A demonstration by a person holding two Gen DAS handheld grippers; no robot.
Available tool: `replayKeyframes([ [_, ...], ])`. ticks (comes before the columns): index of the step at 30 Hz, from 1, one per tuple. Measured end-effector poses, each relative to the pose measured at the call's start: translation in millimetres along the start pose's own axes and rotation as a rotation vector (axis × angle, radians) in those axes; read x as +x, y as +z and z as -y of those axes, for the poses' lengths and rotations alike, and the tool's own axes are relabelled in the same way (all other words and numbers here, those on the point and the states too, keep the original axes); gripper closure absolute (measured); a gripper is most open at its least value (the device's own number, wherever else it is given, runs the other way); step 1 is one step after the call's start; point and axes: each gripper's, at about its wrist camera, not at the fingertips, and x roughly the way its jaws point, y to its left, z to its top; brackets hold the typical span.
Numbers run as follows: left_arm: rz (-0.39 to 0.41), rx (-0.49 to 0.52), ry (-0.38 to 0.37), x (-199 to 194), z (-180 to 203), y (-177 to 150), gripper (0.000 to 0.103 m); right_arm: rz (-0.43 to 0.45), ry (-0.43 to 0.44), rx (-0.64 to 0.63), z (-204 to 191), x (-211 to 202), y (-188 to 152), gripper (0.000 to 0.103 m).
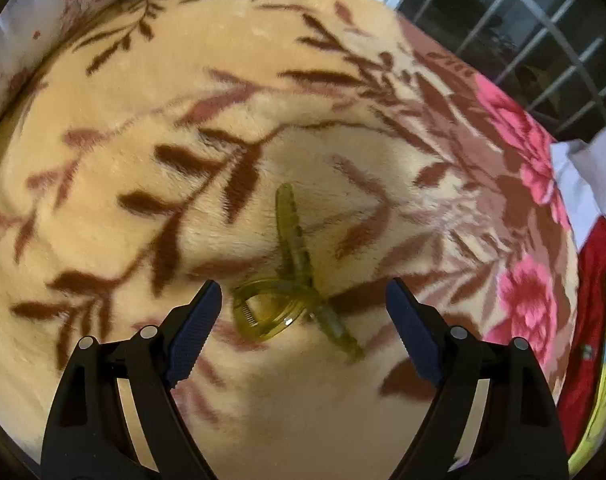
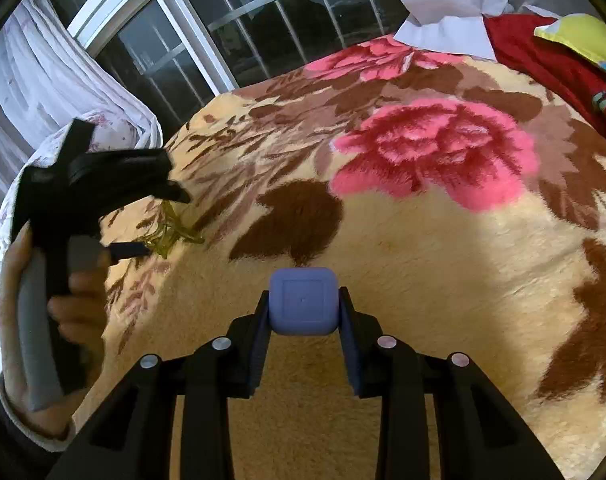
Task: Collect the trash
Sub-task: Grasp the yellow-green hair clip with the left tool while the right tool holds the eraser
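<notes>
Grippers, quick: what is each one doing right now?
Left gripper: open, jaws either side of the green hair clip on the blanket, not gripping.
Right gripper: shut on the purple case.

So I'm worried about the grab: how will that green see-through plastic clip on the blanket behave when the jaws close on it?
The green clip looks like thin hard plastic, so probably light and stiff. Its curved, glossy loop may slip or twist between the pads. It lies on the plush blanket, which probably gives way, so it may sink rather than slide. The open left gripper hangs above it.
</notes>
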Motion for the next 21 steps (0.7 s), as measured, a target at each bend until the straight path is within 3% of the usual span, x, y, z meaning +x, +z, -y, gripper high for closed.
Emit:
replayKeyframes([
  [4,-0.042,-0.103,0.029,20.8,-4.8,2.2,0.022,-0.008,0.008,-0.010,-0.5,3.9,-1.2,0.071],
  [10,0.034,-0.032,0.128,17.3,1.4,-3.2,0.055,-0.024,0.013,0.009,4.2,9.0,-1.5,0.071],
  [15,0.050,0.084,0.062,6.8,-8.2,-14.9,0.056,-0.026,0.004,0.013,4.8,10.8,-1.2,0.071],
  [21,0.091,0.311,-0.083,-48.5,-33.7,-59.9,0.058,0.015,-0.015,-0.006,-2.4,-6.5,-4.5,0.071],
])
